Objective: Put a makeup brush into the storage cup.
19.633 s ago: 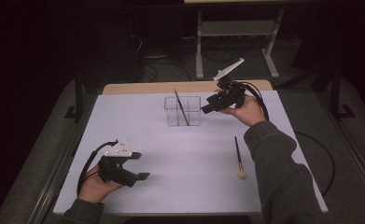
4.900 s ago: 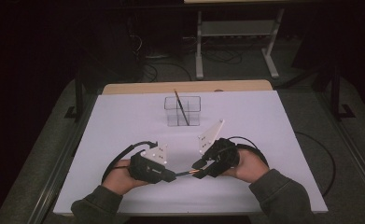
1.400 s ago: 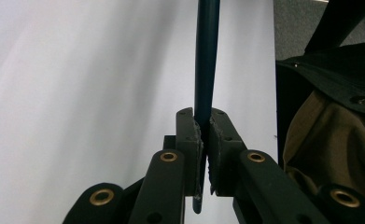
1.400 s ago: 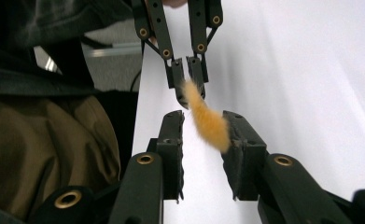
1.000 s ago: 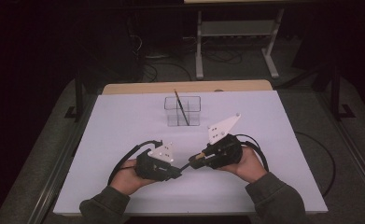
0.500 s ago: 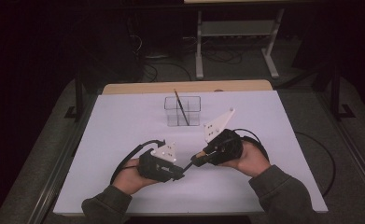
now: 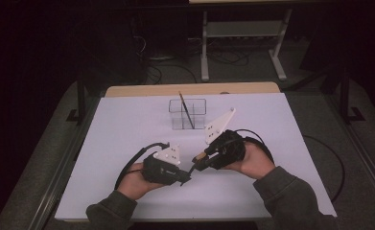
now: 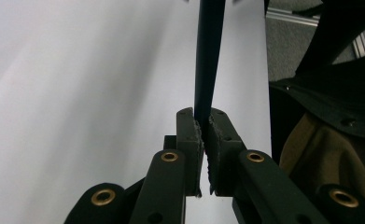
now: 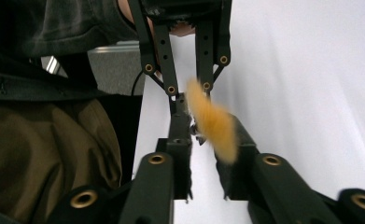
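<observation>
High view: left tongs (image 7: 187,178) clamp the dark slim brush handle (image 8: 207,60), right tongs (image 7: 198,159), just opening, loosely straddle its orange tip (image 9: 211,122), near the clear plastic box (image 7: 188,114) behind on the white table (image 7: 118,124).

Clear box (image 7: 187,114) sitting toward far side of your white mat (image 7: 127,124), dark stick (image 7: 186,110), perhaps another brush, leaning inside it.
</observation>
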The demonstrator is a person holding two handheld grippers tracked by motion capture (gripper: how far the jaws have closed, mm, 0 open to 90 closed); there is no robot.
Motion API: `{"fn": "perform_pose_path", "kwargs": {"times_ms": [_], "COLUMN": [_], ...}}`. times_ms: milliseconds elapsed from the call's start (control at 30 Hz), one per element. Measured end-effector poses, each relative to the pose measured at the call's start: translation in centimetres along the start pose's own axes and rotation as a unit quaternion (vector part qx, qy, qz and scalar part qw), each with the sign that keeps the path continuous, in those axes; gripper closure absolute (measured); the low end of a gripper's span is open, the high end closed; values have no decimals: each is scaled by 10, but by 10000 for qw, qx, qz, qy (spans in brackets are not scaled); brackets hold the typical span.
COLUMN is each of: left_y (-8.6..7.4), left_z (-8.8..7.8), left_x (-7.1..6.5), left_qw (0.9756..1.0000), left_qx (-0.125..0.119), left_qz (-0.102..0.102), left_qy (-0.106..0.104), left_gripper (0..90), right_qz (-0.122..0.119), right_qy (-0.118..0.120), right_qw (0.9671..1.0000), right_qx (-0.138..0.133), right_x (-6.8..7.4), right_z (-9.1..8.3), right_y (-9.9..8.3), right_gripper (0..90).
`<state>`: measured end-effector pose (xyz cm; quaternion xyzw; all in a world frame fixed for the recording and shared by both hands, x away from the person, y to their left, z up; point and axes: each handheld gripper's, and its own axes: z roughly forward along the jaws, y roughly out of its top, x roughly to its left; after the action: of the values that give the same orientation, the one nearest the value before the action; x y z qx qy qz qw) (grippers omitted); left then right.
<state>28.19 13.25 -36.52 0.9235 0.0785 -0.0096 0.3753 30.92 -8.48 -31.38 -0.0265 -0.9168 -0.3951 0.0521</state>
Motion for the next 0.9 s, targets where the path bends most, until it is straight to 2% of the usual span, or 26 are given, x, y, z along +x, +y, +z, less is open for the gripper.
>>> {"fn": "perform_pose_path", "kwargs": {"times_ms": [200, 267, 333, 433, 533, 633, 900], "left_y": [-1, -1, -1, -2, -1, 0, 3], "left_z": [0, 1, 1, 2, 3, 5, 8], "left_x": [0, 0, 0, 1, 1, 0, 0], "left_qw": [10000, 10000, 10000, 9999, 9999, 9999, 10000], "left_qx": [-4, 2, 15, 10, 42, -7, -31], "left_qz": [-17, -4, -13, -67, -52, -85, -42], "left_qy": [-6, -7, -20, -101, -99, -88, -66], "left_gripper": [844, 844, 843, 834, 782, 777, 818], "right_qz": [123, 149, 160, 120, 115, 110, 71], "right_qy": [39, 57, 67, 68, 49, 23, 75], "right_qw": [9993, 9990, 9989, 9992, 9996, 9999, 9993], "right_qx": [-358, -410, -444, -382, -241, -94, 369], "right_x": [-2, -2, -2, -2, -1, -1, 1], "right_z": [7, 9, 10, 10, 10, 7, 6], "right_y": [-12, -15, -16, -16, -14, -12, 2], "right_gripper": [764, 812, 819, 824, 825, 825, 825]}}
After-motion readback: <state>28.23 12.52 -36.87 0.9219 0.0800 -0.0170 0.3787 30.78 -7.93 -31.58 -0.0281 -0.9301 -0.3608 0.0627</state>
